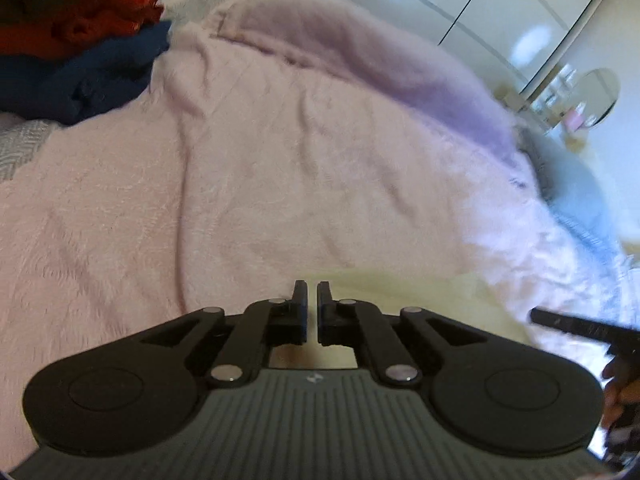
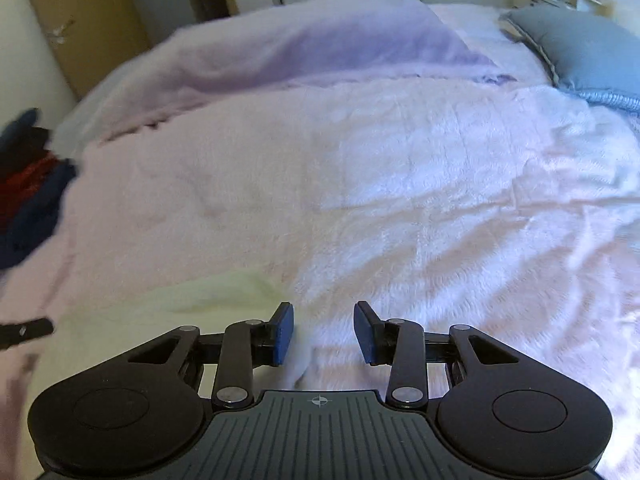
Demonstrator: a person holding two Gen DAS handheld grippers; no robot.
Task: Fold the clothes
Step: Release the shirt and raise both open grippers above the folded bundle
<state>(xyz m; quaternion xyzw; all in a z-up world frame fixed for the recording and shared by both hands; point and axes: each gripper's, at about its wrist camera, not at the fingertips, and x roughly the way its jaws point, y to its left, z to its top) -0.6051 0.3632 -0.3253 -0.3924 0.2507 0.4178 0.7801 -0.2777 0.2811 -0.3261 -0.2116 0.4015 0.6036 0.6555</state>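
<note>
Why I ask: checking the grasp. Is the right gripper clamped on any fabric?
No, the right gripper is open, its blue pads standing wide apart above the pink blanket with nothing pinched.

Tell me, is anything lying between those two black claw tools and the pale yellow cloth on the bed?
Nothing visible does. The pale yellow garment lies on the pink blanket directly ahead of both. The left gripper has its jaws nearly closed over the cloth's edge; the right gripper is open beside it. The stacked clothes sit far off to the left.

A pink fleece-covered bed (image 2: 360,184) faces white wardrobe doors (image 1: 480,8) and a wooden door (image 2: 80,20).
</note>
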